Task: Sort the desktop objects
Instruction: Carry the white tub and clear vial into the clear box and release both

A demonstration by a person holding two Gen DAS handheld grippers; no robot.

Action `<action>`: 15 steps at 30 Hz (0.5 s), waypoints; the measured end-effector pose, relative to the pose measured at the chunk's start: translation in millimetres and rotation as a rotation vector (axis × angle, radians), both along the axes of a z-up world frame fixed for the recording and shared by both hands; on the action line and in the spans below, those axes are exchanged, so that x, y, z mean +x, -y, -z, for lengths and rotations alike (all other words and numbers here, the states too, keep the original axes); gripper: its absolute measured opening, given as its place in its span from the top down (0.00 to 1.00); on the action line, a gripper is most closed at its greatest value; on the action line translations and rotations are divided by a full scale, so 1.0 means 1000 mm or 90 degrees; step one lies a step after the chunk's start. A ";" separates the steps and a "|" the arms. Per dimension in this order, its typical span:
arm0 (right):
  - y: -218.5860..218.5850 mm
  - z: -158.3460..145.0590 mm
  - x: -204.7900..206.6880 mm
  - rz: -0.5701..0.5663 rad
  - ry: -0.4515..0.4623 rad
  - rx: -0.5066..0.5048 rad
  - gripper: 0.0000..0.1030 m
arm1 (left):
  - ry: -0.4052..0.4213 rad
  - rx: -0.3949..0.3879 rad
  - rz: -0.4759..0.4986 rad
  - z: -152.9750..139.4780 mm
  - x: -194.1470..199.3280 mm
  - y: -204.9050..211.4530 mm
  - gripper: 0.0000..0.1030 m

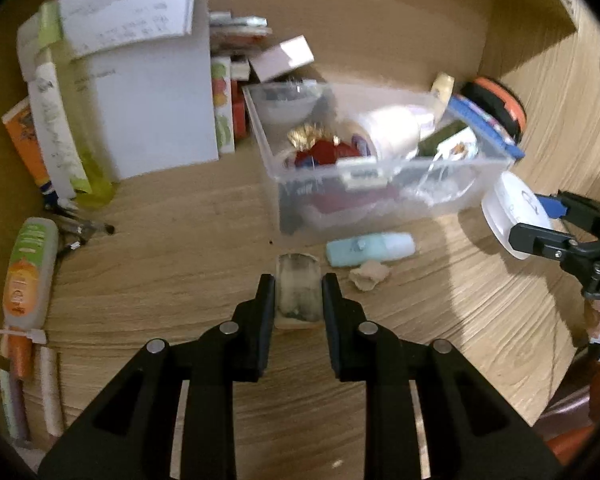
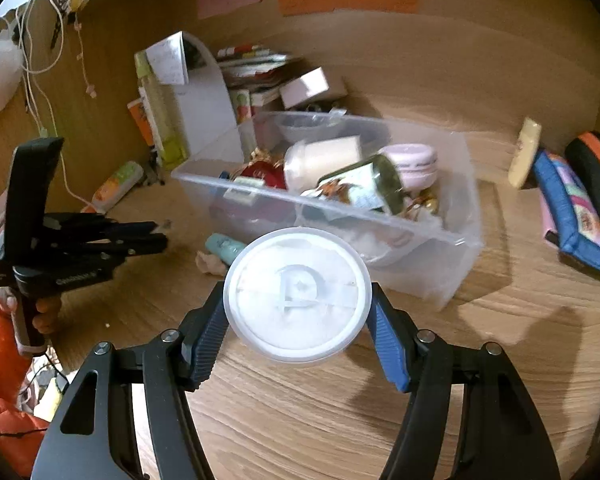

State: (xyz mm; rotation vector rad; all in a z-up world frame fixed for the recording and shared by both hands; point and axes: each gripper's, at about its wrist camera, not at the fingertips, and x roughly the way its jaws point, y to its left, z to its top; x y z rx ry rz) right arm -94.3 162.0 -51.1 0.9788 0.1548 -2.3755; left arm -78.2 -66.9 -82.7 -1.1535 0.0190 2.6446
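My left gripper (image 1: 298, 288) is shut on a small clear plastic case (image 1: 299, 290), held just above the wooden desk. It also shows in the right wrist view (image 2: 160, 236). My right gripper (image 2: 298, 300) is shut on a round white plastic lid (image 2: 298, 294), held above the desk in front of the clear plastic bin (image 2: 452, 264). The lid also shows in the left wrist view (image 1: 512, 212). The bin (image 1: 284, 188) holds a white cup, a dark jar, a red item and a lilac round box. A pale blue tube (image 1: 370, 248) and a crumpled scrap (image 1: 368, 275) lie before the bin.
A white file holder with papers (image 1: 156, 112) and books stand at the back left. An orange-green tube (image 1: 30, 272) and pens lie at the left. A blue pencil case (image 2: 572, 216) and an orange-black item (image 2: 596, 172) lie at the right. A wooden wall backs the desk.
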 end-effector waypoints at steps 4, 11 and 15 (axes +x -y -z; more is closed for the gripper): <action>-0.010 -0.013 0.002 0.015 -0.023 0.003 0.39 | -0.032 0.012 -0.006 -0.019 0.006 0.002 0.78; -0.019 -0.032 -0.001 0.031 -0.060 0.004 0.39 | -0.082 0.036 -0.003 -0.048 0.004 0.002 0.78; -0.020 -0.041 -0.008 0.038 -0.077 0.006 0.39 | -0.107 0.048 0.004 -0.062 -0.003 -0.003 0.78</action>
